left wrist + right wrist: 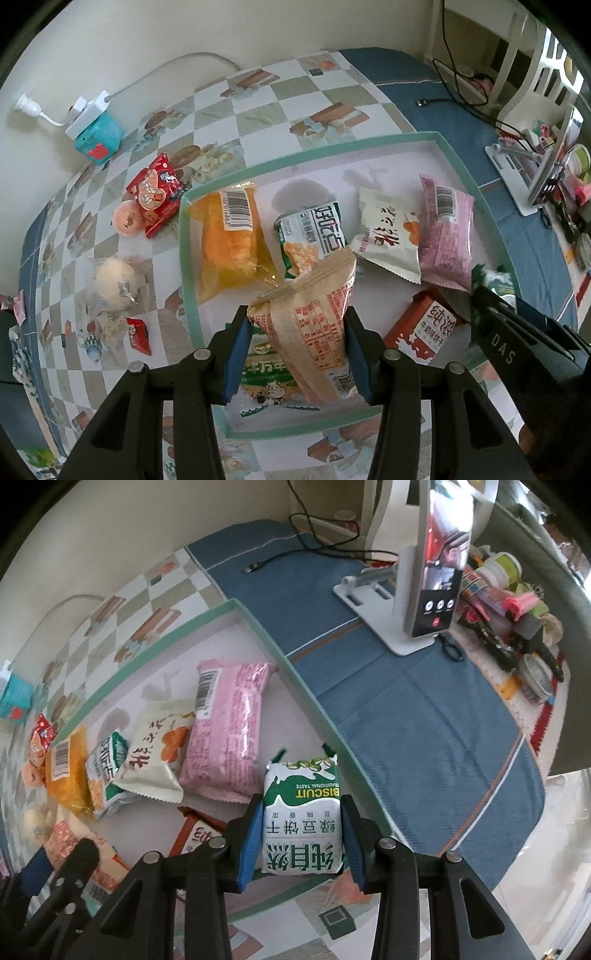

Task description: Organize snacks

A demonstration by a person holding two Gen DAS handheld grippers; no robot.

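My left gripper (297,350) is shut on a beige snack pack with red print (314,321), held over the near part of a white tray with a green rim (465,177). My right gripper (301,834) is shut on a green and white biscuit pack (301,812) above the tray's near right corner (291,657). Lying in the tray are an orange cake pack (231,240), a green and white packet (312,236), a white packet (388,232), a pink packet (445,229), a red-brown biscuit box (428,325) and a green milk-print pack (264,384).
Loose snacks lie on the checkered cloth left of the tray: a red packet (159,192), a peach jelly cup (127,219), a wrapped round bun (114,282), a small red packet (138,332). A teal box (98,138) stands by the wall. A phone on a stand (436,576) and clutter (517,602) sit right.
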